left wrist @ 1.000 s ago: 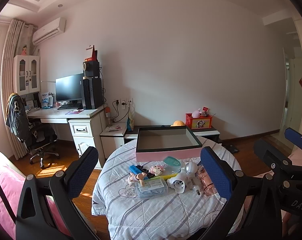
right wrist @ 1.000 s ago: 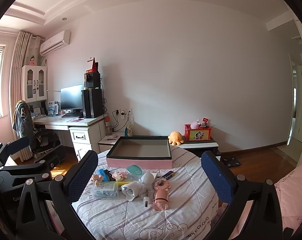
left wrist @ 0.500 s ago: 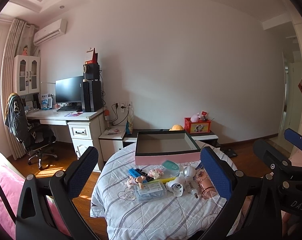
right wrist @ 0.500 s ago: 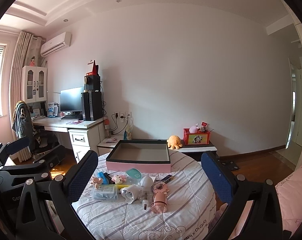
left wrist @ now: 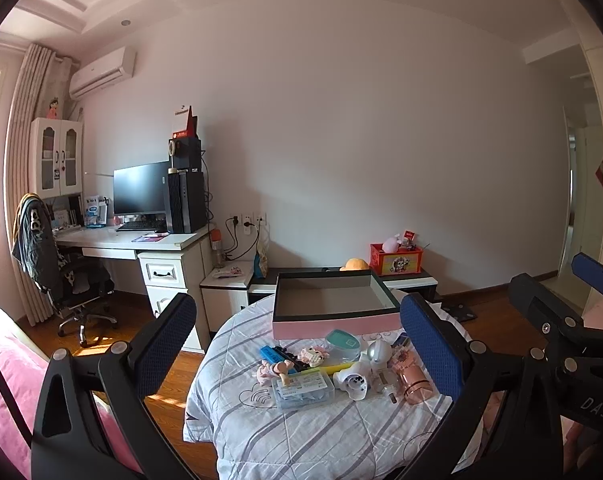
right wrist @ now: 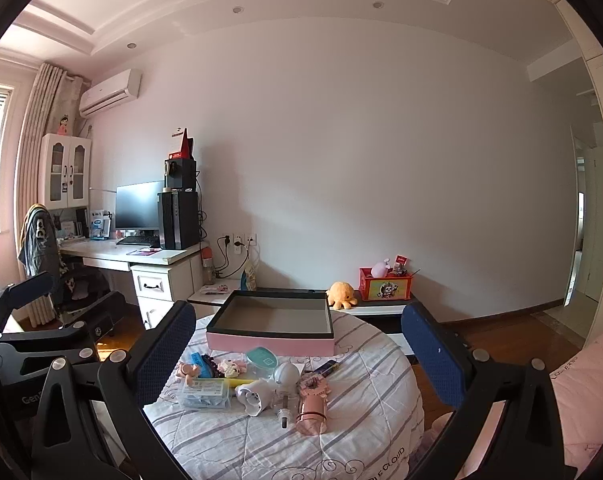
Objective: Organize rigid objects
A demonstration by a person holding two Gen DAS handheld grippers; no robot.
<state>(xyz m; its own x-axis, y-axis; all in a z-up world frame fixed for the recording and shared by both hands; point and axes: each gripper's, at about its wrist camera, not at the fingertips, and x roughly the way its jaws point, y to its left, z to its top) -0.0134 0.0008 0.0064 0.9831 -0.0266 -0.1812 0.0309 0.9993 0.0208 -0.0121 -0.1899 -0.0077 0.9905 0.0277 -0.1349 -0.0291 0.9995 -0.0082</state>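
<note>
A round table under a striped cloth point(left wrist: 301, 432) point(right wrist: 361, 432) carries a shallow pink box with a dark rim point(left wrist: 333, 308) point(right wrist: 269, 330), standing empty at the far side. In front of it lies a heap of small items: a clear plastic case point(left wrist: 303, 389) point(right wrist: 203, 393), a white round gadget point(left wrist: 353, 380) point(right wrist: 255, 396), a pink tumbler point(left wrist: 413, 384) point(right wrist: 312, 410), a teal lid point(left wrist: 342, 344) point(right wrist: 262, 358) and a pink figurine point(left wrist: 275, 370) point(right wrist: 187, 372). My left gripper point(left wrist: 297, 348) and right gripper point(right wrist: 297, 354) hang open, well short of the table, holding nothing.
A desk with monitor and computer tower point(left wrist: 153, 236) stands at the left wall, an office chair point(left wrist: 65, 280) beside it. A low shelf point(right wrist: 381, 308) behind the table bears an orange plush and a red box. Pink bedding point(left wrist: 5, 392) flanks me on both sides.
Both views have tilted up and pulled back slightly, so the table sits lower and smaller in frame. Both grippers stay open; nothing on the table moved.
</note>
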